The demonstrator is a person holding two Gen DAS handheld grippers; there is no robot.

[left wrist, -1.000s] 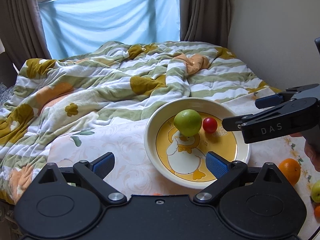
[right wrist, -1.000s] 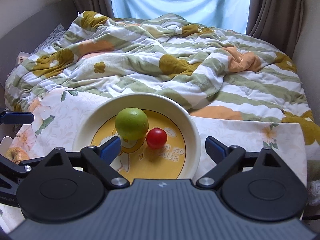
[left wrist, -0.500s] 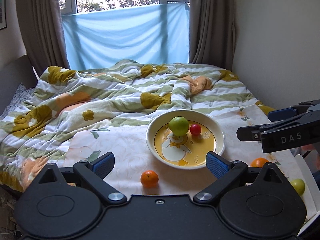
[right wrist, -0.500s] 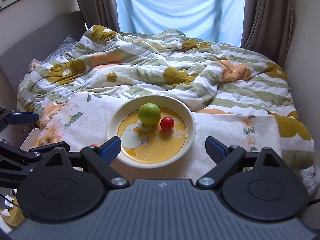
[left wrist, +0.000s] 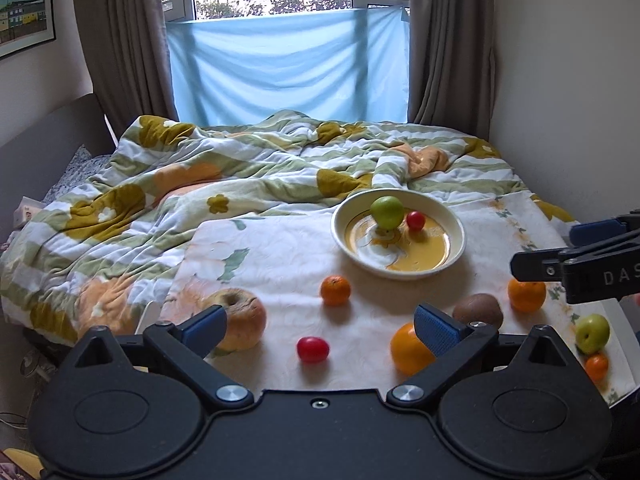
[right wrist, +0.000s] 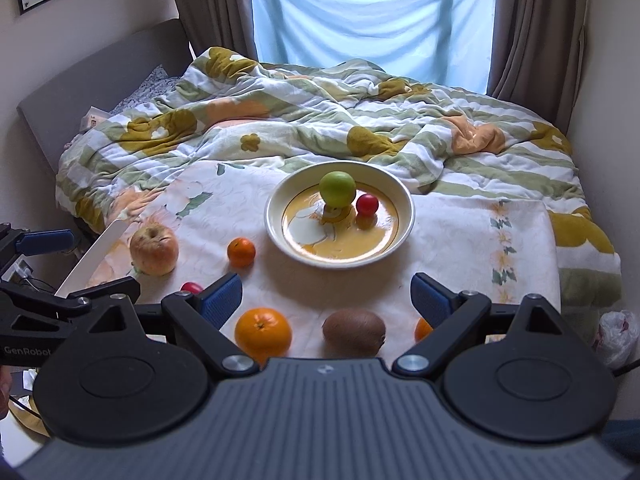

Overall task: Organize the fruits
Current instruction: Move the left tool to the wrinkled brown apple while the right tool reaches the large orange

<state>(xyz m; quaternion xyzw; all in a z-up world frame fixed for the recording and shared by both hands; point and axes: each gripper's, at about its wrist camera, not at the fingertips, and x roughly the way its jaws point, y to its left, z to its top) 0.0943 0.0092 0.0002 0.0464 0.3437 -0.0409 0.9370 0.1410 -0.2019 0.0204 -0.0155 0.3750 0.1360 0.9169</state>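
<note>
A cream plate [left wrist: 456, 246] [right wrist: 404, 224] with a yellow duck picture holds a green apple [left wrist: 386, 212] [right wrist: 337, 188] and a small red tomato [left wrist: 415, 220] [right wrist: 367, 204]. Loose on the white cloth in front lie a pale apple [left wrist: 244, 320] [right wrist: 154, 249], a small orange [left wrist: 335, 290] [right wrist: 241, 252], a red tomato [left wrist: 313, 349], a big orange [left wrist: 408, 350] [right wrist: 263, 335] and a kiwi [left wrist: 478, 310] [right wrist: 354, 330]. My left gripper [left wrist: 320, 326] and right gripper [right wrist: 326, 294] hang open and empty, short of the plate.
More fruit lies at the right: an orange [left wrist: 526, 295], a small green apple [left wrist: 593, 333] and a tiny orange [left wrist: 596, 367]. A rumpled striped duvet [left wrist: 260, 168] covers the bed behind. A wall runs along the right, curtains and a window stand at the back.
Both grippers have pulled back and up from the plate, so the loose fruit on the cloth has come into view. The fruit itself has not moved.
</note>
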